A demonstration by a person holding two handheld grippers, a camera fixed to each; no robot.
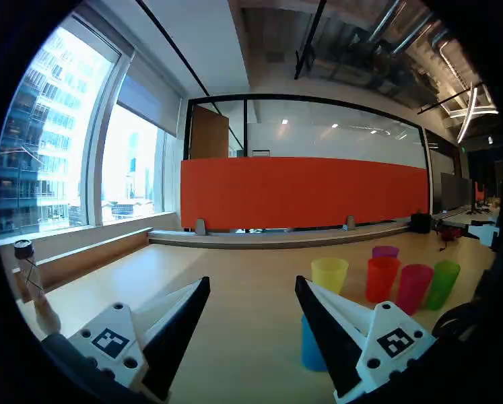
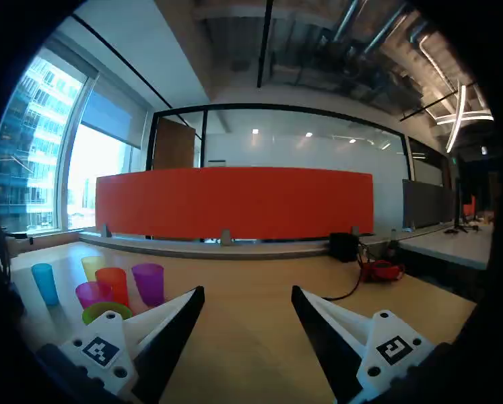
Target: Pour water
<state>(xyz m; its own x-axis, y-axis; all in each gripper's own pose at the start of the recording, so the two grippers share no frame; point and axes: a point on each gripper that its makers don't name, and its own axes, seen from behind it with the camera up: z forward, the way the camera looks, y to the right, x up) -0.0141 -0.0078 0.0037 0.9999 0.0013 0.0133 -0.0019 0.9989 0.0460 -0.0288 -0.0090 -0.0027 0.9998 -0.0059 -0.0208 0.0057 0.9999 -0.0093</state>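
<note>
While both stand wide open and empty, the left claw [image 1: 251, 279] has a blue cup [image 1: 310, 350] just behind its right finger, and the right claw [image 2: 247, 289] faces the desk [image 2: 271, 273]; other coloured cups [image 1: 382, 277] cluster short of its far edge.

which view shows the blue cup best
The right gripper view: the blue cup stands whole, with nothing in front of it, on the table. In the left gripper view it is nearer, but partly hidden behind a finger of the left gripper.
</note>
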